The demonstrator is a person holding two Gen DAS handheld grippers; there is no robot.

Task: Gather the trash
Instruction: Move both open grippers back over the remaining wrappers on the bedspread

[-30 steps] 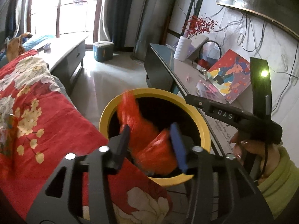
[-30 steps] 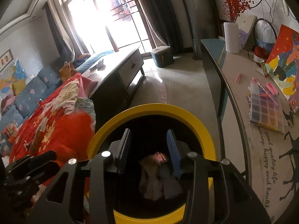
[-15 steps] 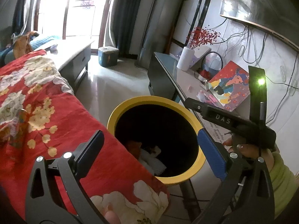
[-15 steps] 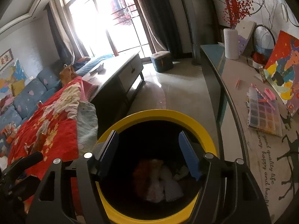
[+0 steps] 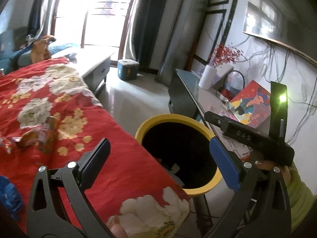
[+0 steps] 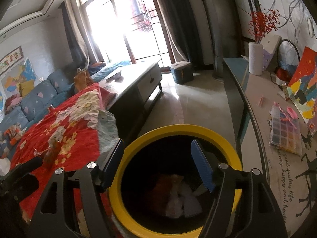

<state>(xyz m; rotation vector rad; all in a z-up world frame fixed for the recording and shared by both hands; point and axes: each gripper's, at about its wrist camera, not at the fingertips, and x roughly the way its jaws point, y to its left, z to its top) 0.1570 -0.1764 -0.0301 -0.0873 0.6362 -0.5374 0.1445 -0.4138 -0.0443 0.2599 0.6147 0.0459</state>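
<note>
Since one second ago, the left hand-held gripper [image 5: 158,158] has let go of the red wrapper and its jaws have spread wide; it now holds nothing. The right hand-held gripper [image 6: 158,164] has also widened from a narrow gap to a broad one and is likewise empty, touching nothing.

Left wrist view: the round bin [image 5: 158,119], with a smooth yellow rim and a dark interior, sits at 3 o'clock of the red floral blanket [image 5: 122,170], whose soft cloth edge overlaps the bin's rim at 7 o'clock. One black finger [image 5: 97,158] hovers over the blanket; the ribbed blue pad [image 5: 223,166] hangs over the bin's rim at 3 o'clock. Pale scraps [image 5: 174,167] show low inside the bin. A crinkled foil wrapper [image 5: 37,134] lies on the blanket at 9 o'clock of the bin, well apart from it.

Right wrist view: the bin [image 6: 184,129] fills the lower centre, directly below the jaws. The collected trash [image 6: 176,194] rests at its bottom: a crumpled orange-red piece touching white tissue. A glossy table [image 6: 257,103] runs along 3 o'clock, carrying a clear plastic bead box [image 6: 285,132] and a white ribbed vase [image 6: 255,59].
</note>
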